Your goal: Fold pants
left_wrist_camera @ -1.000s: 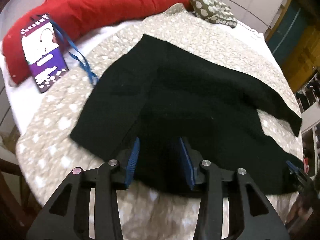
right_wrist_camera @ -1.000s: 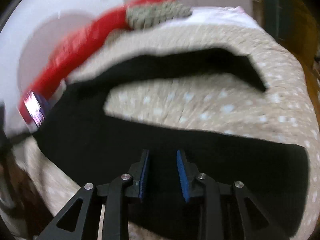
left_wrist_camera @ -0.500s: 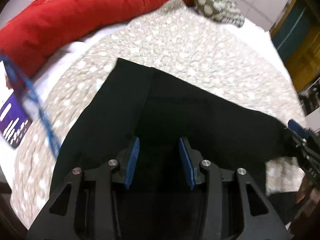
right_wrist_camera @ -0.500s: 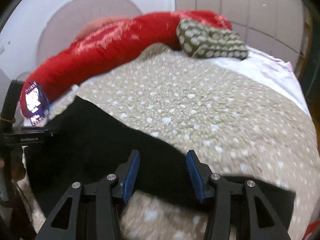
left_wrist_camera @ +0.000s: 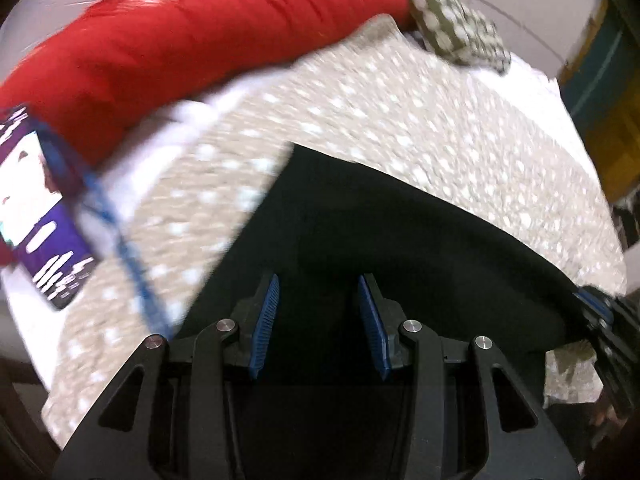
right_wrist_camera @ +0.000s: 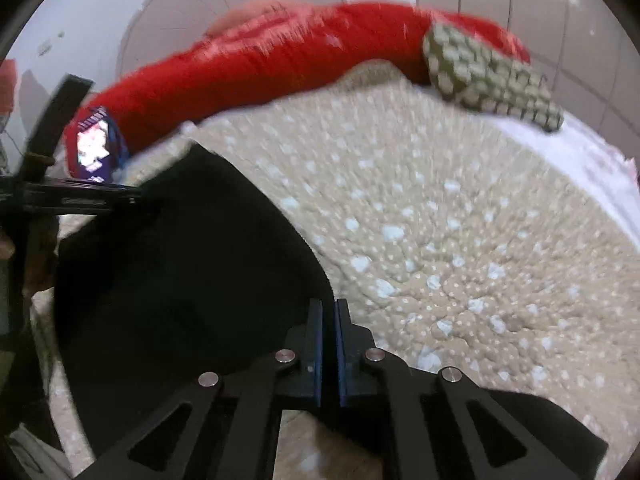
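Black pants (left_wrist_camera: 400,232) lie on a beige spotted bed cover (left_wrist_camera: 400,100), folded into one dark slab. My left gripper (left_wrist_camera: 318,320) hangs over their near part. Its blue pads stand apart, black cloth fills the gap, and no pinch shows, so I read it as open. In the right wrist view my right gripper (right_wrist_camera: 328,320) is shut, its pads together on the right edge of the pants (right_wrist_camera: 180,260). The left wrist view shows the right gripper (left_wrist_camera: 592,304) at that same edge. The left gripper (right_wrist_camera: 136,200) reaches in from the left in the right wrist view.
A long red bolster (left_wrist_camera: 200,40) and a green spotted cushion (left_wrist_camera: 460,28) lie along the far side of the bed. A purple card on a blue lanyard (left_wrist_camera: 40,220) lies on the left by the bolster. Bare beige cover (right_wrist_camera: 440,220) stretches right of the pants.
The two spread legs now lie together as one slab. The right gripper swung across, opened wide, then shut at the pants' edge. The left gripper moved farther over the pants, its jaws unchanged.
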`<state>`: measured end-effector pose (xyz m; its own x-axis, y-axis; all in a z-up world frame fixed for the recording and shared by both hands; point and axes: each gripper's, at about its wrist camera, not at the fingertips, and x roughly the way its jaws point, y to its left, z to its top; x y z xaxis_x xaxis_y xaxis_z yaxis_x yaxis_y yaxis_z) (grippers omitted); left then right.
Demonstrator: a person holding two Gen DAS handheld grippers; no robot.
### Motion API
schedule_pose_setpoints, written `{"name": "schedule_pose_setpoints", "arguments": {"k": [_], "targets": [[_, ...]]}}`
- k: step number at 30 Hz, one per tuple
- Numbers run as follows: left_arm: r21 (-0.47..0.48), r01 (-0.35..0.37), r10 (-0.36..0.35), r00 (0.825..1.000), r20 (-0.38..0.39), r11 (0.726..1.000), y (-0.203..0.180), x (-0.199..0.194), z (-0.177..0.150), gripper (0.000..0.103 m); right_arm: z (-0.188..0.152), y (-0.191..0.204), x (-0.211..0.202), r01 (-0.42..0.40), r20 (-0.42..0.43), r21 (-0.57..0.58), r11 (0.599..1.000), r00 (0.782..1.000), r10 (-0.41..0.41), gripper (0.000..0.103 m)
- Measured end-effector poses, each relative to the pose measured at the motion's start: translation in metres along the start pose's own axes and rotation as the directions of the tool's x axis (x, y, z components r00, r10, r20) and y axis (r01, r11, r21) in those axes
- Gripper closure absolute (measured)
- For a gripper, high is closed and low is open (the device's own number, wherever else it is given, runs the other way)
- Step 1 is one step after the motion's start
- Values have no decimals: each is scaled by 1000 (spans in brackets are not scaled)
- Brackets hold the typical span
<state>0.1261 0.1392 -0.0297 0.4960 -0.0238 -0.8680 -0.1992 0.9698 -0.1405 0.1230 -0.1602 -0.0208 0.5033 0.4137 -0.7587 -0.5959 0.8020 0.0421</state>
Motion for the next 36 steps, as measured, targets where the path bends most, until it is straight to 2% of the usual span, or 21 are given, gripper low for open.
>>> {"name": "schedule_pose_setpoints", "arguments": {"k": [3, 7, 10, 12, 15, 18, 19, 20, 21, 25, 28, 29, 30, 31, 32, 34, 36], "targets": [[-60, 6, -3, 999, 45, 998, 27, -27, -8, 63, -10, 28, -52, -6, 103, -17, 1000, 995, 8, 98], [-122, 4, 9, 994, 108, 993, 59, -63, -28, 63, -43, 86, -106, -26, 178, -86, 996, 983, 41, 98], [-170, 3, 23, 989, 146, 985, 77, -84, -43, 63, -76, 124, -110, -92, 150, -89, 992, 983, 104, 98], [-190, -1, 32, 987, 159, 982, 85, -93, -51, 63, -104, 144, -90, -148, 75, -56, 987, 985, 152, 98], [-187, 7, 26, 985, 171, 982, 85, -103, -57, 63, -129, 158, -60, -117, -31, -29, 993, 993, 117, 98], [-157, 24, 7, 981, 194, 987, 76, -112, -58, 63, -125, 154, -77, -163, 34, 9, 987, 986, 162, 94], [-147, 28, 3, 978, 207, 989, 72, -117, -59, 63, -118, 148, -81, -179, 57, 31, 983, 982, 177, 88], [-142, 33, -2, 976, 216, 989, 69, -119, -59, 63, -109, 144, -86, -188, 87, 50, 981, 979, 184, 76], [-135, 40, -9, 975, 224, 990, 66, -122, -59, 63, -97, 141, -89, -185, 122, 65, 981, 977, 177, 72], [-106, 29, -4, 972, 234, 994, 54, -126, -60, 63, -54, 139, -78, -214, 225, 114, 970, 957, 185, 70], [-78, 25, -8, 978, 210, 997, 46, -117, -63, 61, -37, 148, -37, -255, 187, 183, 950, 957, 221, 70], [-63, 21, -9, 981, 191, 998, 43, -111, -66, 60, -38, 156, -18, -289, 123, 196, 937, 955, 269, 70], [-49, 17, -8, 985, 172, 999, 40, -104, -68, 60, -41, 160, -10, -293, 75, 203, 935, 956, 283, 70], [-36, 10, -5, 988, 153, 999, 38, -96, -71, 60, -45, 160, -8, -273, 51, 212, 938, 962, 269, 70], [-30, 5, -1, 990, 144, 1000, 36, -92, -73, 60, -48, 156, -13, -251, 70, 221, 942, 968, 241, 70], [-24, -3, 6, 992, 130, 1000, 32, -82, -78, 60, -51, 133, -37, -159, 145, 266, 951, 982, 124, 70], [-21, 6, -3, 993, 116, 1000, 27, -73, -82, 60, -49, 106, -52, -60, 156, 324, 944, 988, 10, 70]]}}
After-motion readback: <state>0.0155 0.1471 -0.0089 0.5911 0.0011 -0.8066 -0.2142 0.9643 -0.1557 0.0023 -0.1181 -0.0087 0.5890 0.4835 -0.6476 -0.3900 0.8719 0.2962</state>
